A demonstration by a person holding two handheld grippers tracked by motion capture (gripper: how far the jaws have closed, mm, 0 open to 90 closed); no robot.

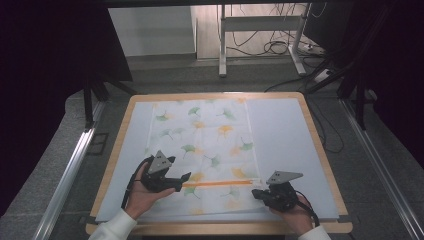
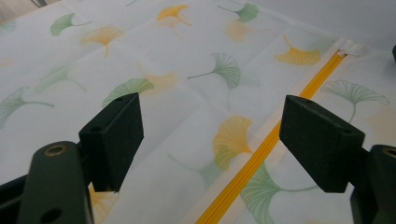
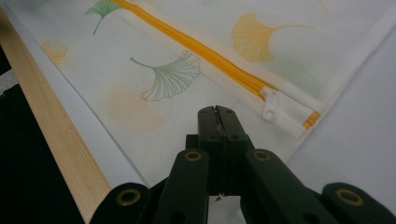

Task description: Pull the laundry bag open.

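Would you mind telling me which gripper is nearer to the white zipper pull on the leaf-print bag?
The right gripper, jaws shut, sits just beside the zipper pull, at the right end of the orange zipper. The left gripper, open, is at the zipper's opposite end.

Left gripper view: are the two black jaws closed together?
No. The left gripper has its jaws standing wide apart above the leaf-printed zipper bag, nothing between them.

White bag [image 1: 210,145] with ginkgo-leaf print, orange zipper [image 1: 220,183].

No legible text or labels.
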